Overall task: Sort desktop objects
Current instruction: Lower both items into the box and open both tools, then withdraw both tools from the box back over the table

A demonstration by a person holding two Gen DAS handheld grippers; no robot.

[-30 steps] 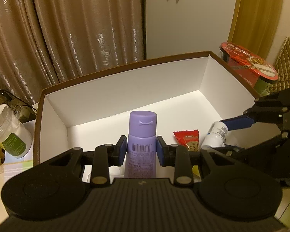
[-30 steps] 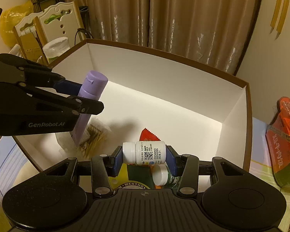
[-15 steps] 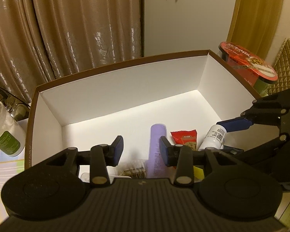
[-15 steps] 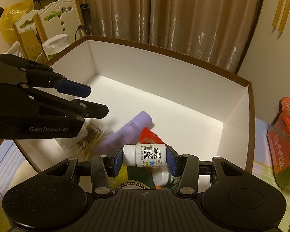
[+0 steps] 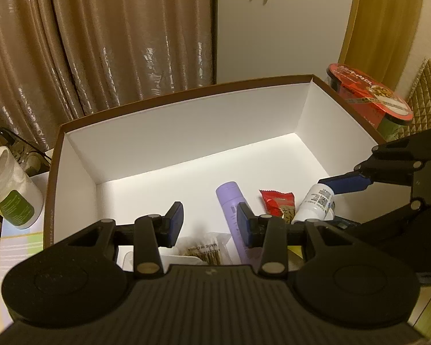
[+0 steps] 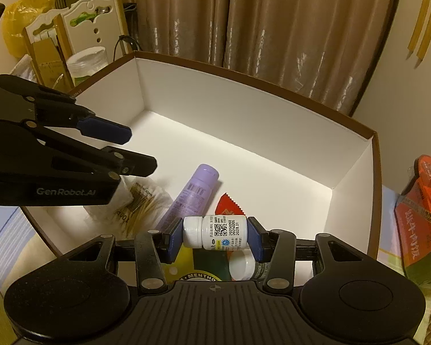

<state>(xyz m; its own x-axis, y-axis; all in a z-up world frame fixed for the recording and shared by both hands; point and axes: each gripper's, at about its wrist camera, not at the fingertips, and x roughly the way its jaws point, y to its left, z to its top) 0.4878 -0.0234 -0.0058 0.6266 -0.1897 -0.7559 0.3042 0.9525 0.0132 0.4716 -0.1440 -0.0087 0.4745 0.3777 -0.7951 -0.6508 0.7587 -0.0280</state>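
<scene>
A white-lined box with a brown rim (image 5: 186, 132) (image 6: 244, 120) holds the sorted items. The purple bottle (image 5: 232, 204) (image 6: 194, 195) lies flat on the box floor beside a red snack packet (image 5: 278, 201) (image 6: 230, 205) and a clear bag of cotton swabs (image 5: 207, 248) (image 6: 138, 204). My left gripper (image 5: 209, 222) (image 6: 135, 149) stands open and empty above the box's near side. My right gripper (image 6: 214, 237) (image 5: 336, 198) is shut on a small white pill bottle (image 6: 215, 231) (image 5: 314, 202), held sideways over the box's near right part.
A second white-capped bottle (image 6: 242, 266) and a green menthol pack (image 6: 198, 270) lie under the right gripper. A red-lidded noodle bowl (image 5: 370, 95) (image 6: 419, 215) stands right of the box. A clear jar with a green label (image 5: 10, 189) (image 6: 86, 66) stands to its left.
My left gripper opened and let go of the purple bottle, which fell from upright to lying flat in the box. The right gripper has kept hold of the pill bottle, barely moving.
</scene>
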